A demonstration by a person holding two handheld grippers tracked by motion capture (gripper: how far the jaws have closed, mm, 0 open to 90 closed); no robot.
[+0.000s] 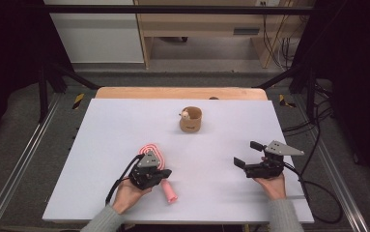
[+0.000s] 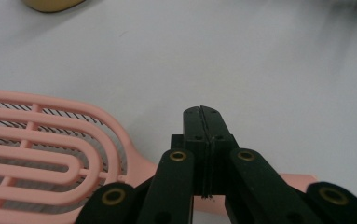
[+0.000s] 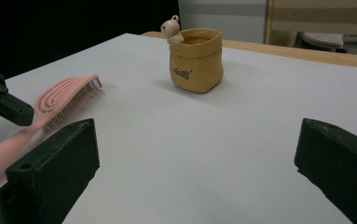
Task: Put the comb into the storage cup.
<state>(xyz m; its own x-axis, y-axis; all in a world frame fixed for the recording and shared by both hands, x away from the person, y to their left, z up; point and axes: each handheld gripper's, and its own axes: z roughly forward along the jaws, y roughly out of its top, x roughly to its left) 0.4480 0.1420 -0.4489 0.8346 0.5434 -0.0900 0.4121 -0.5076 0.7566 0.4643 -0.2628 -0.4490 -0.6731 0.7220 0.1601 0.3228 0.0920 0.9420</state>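
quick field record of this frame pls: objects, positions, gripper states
surface: white table top
brush: pink hairbrush, lying flat, near-left area, under the left gripper
pot: tan pot with small bear figure, upright, centre-far
left gripper: jaws closed together above the brush handle, nothing between them
right gripper: jaws wide apart, empty, near-right
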